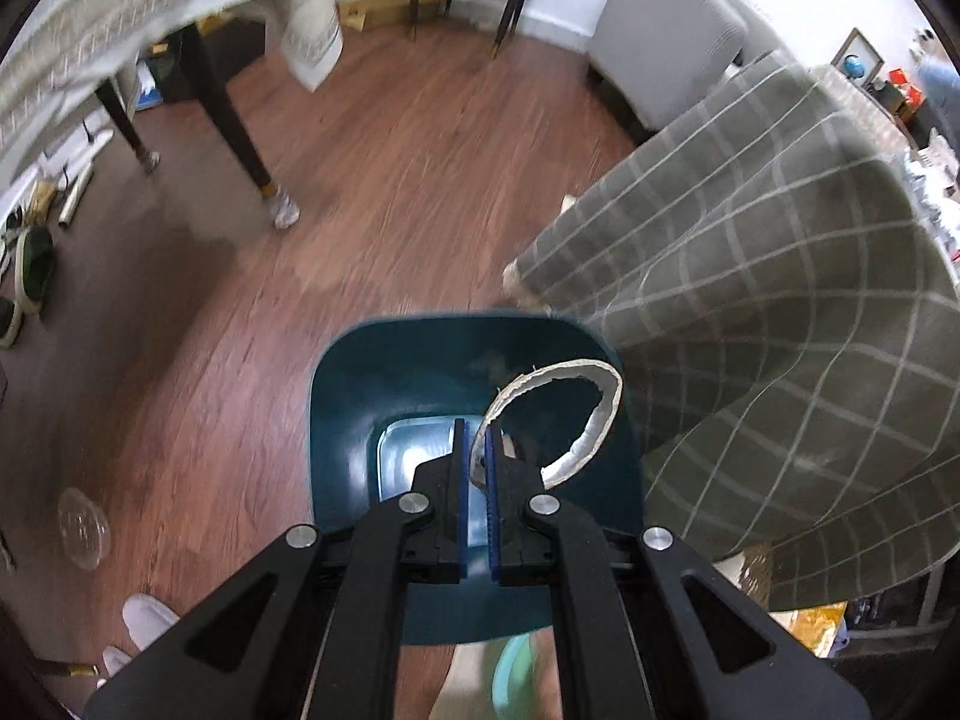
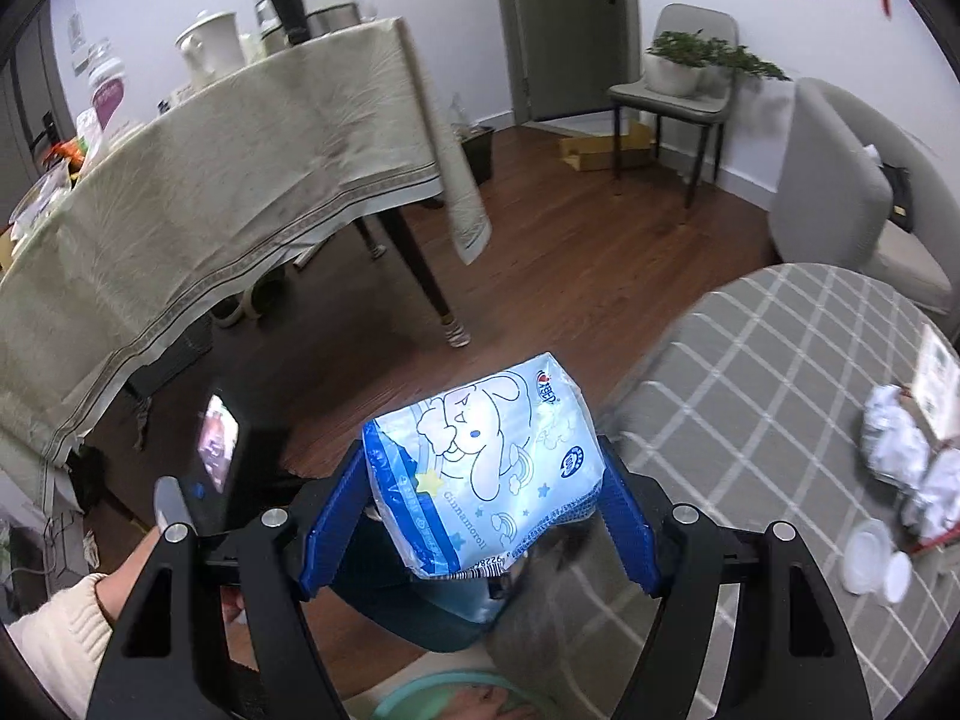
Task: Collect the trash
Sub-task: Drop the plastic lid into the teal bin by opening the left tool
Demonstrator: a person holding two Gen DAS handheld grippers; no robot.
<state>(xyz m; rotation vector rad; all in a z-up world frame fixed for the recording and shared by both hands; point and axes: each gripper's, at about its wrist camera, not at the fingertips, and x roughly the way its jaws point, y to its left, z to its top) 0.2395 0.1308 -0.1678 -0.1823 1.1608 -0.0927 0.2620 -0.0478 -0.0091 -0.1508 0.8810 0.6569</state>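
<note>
Drop-off step: the left tool (image 1: pixel 476 438) pinches a torn paper ring (image 1: pixel 561 414) over the teal bin (image 1: pixel 342 408). The right tool (image 2: pixel 480 480) grips a tissue packet (image 2: pixel 486 462) nearby; next, release both.

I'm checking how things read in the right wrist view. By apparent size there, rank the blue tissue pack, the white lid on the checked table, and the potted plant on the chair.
1. blue tissue pack, enlarged by nearness
2. potted plant
3. white lid
</note>
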